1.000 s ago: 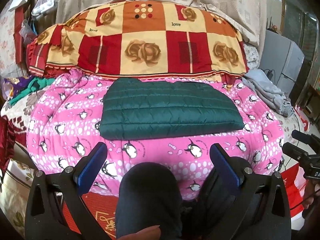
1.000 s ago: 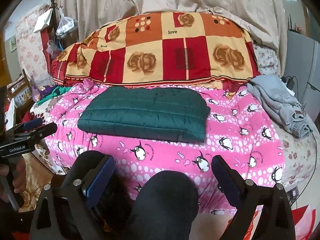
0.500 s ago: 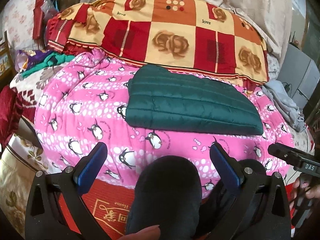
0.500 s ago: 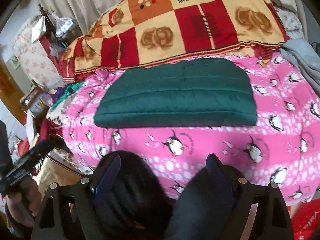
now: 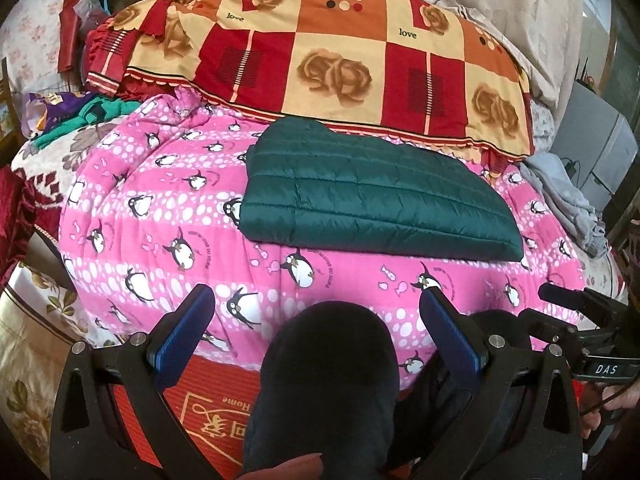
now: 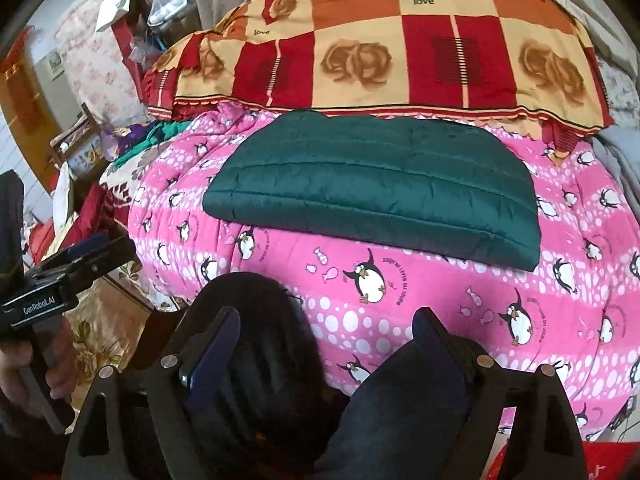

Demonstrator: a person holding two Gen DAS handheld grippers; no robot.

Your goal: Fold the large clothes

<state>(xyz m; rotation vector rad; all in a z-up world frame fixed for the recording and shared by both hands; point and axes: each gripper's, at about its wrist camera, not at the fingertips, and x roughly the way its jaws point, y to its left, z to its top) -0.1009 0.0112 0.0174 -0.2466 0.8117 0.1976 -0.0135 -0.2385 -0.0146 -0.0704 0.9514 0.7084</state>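
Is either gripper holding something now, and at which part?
Nothing is held. The left gripper and the right gripper are both open, short of the green jacket, which lies folded on the pink blanket.

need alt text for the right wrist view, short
A dark green quilted jacket, folded into a flat rectangle, lies on a pink penguin-print blanket in front of a red and orange rose-patterned quilt. The right gripper is open and empty, low in the foreground above the person's dark-trousered knees.

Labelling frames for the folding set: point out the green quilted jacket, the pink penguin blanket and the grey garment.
green quilted jacket [image 5: 376, 196], left wrist view, middle of its top panel.
pink penguin blanket [image 6: 440, 304], right wrist view, bare front part.
grey garment [image 5: 568, 196], left wrist view, its crumpled middle.
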